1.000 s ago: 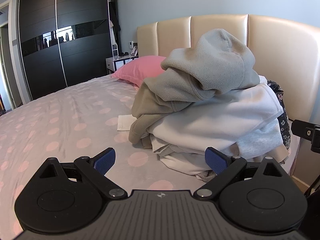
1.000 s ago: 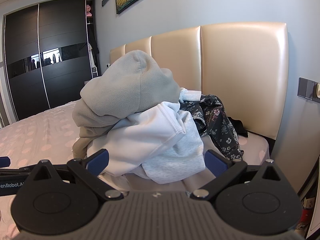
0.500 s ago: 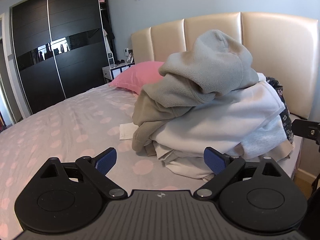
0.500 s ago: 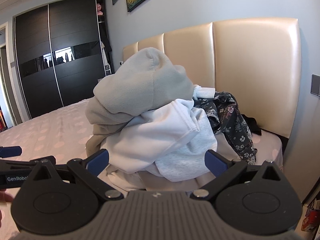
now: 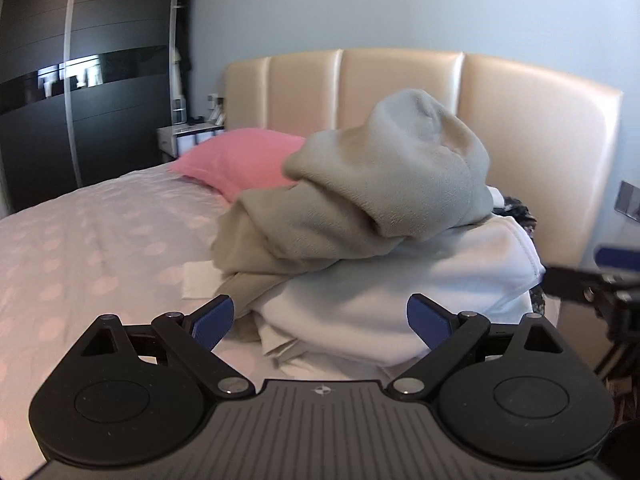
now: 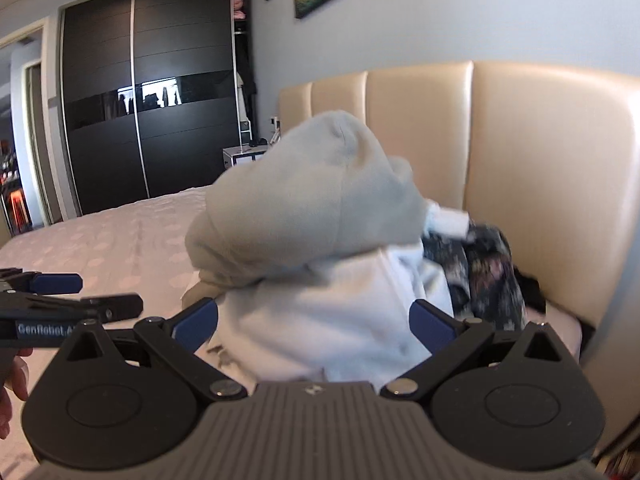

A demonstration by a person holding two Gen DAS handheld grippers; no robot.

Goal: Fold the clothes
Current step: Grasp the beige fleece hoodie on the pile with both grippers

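A heap of clothes lies on the bed by the headboard. A grey-beige fleece garment point(image 5: 384, 196) point(image 6: 308, 204) sits on top, over a white sweatshirt point(image 5: 400, 292) point(image 6: 320, 320). A dark floral garment point(image 6: 488, 276) lies at the heap's right. My left gripper point(image 5: 320, 318) is open, its blue pads level with the foot of the heap, holding nothing. My right gripper point(image 6: 316, 322) is open too, close in front of the white sweatshirt. The left gripper's fingers point(image 6: 56, 284) show at the left of the right wrist view.
The bed point(image 5: 80, 248) has a pale cover with pink dots; a pink pillow point(image 5: 240, 160) lies at its head. A cream padded headboard point(image 6: 540, 168) stands behind the heap. A dark wardrobe point(image 6: 152, 112) and a small nightstand point(image 5: 180, 136) stand beyond. A folded white cloth point(image 5: 198, 280) lies left of the heap.
Both grippers have moved closer to the heap and swung to the right; the views are blurred with motion. Both stay open. The clothes have not moved.
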